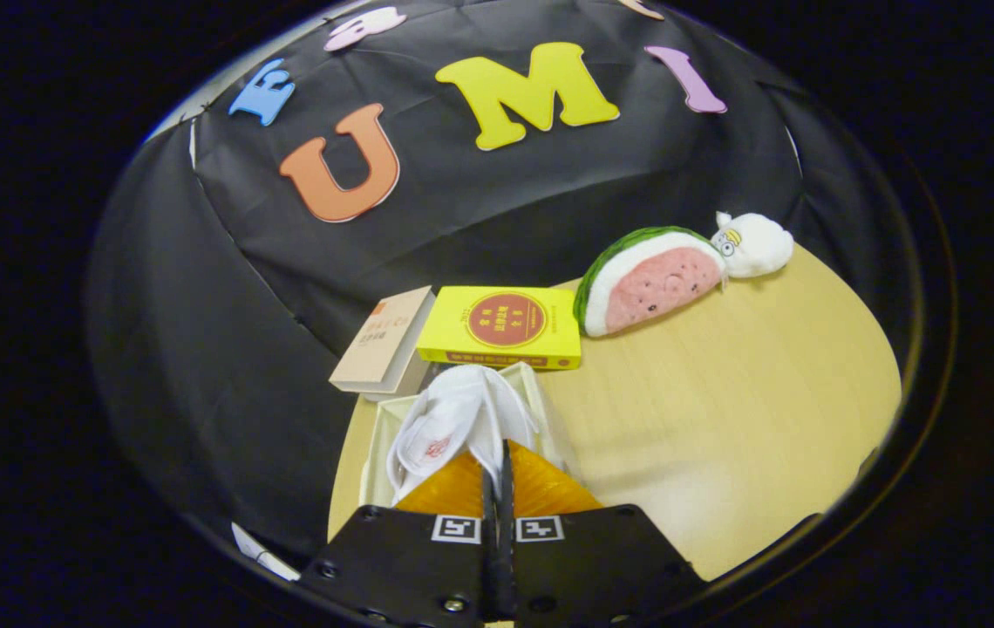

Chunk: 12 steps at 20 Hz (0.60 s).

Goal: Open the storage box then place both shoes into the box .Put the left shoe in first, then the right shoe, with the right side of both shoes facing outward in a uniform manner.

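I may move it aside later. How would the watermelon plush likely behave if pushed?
The watermelon plush looks soft and stuffed, so probably light and squashy. It lies on the smooth wooden table, so it would likely slide, maybe nudging the white plush touching it.

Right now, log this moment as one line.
gripper: shut on white shoe | shoe: over open storage box | table: books, plush toys beyond

Gripper view: rides above the gripper (pixel 497 462), facing forward and down, close over the desk (pixel 724 392).

White shoe (pixel 449 419), yellow book (pixel 501 327), pale wooden table (pixel 724 410).
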Motion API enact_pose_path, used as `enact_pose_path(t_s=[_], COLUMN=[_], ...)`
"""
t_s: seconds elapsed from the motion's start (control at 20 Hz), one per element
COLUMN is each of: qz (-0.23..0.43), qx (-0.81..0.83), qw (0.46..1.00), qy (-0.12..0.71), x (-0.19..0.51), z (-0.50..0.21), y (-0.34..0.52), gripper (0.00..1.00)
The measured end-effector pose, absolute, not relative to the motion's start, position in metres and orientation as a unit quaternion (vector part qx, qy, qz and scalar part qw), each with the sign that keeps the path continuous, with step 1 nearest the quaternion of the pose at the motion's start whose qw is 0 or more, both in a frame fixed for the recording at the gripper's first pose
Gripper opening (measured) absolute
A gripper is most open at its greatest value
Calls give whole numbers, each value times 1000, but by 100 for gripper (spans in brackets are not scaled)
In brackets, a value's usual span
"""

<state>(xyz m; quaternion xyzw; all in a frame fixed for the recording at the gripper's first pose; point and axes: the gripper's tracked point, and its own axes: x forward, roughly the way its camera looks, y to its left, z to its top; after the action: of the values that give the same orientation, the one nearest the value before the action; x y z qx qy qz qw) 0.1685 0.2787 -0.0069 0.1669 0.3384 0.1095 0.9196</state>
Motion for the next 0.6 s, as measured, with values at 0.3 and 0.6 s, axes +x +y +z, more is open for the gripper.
enact_pose_path(t_s=[0.3, 0.6], qz=[68, 79], qx=[128, 144], qw=[954, 958], qy=[264, 235], x=[167, 150], z=[-29, -57], y=[281, 289], gripper=[0, 22])
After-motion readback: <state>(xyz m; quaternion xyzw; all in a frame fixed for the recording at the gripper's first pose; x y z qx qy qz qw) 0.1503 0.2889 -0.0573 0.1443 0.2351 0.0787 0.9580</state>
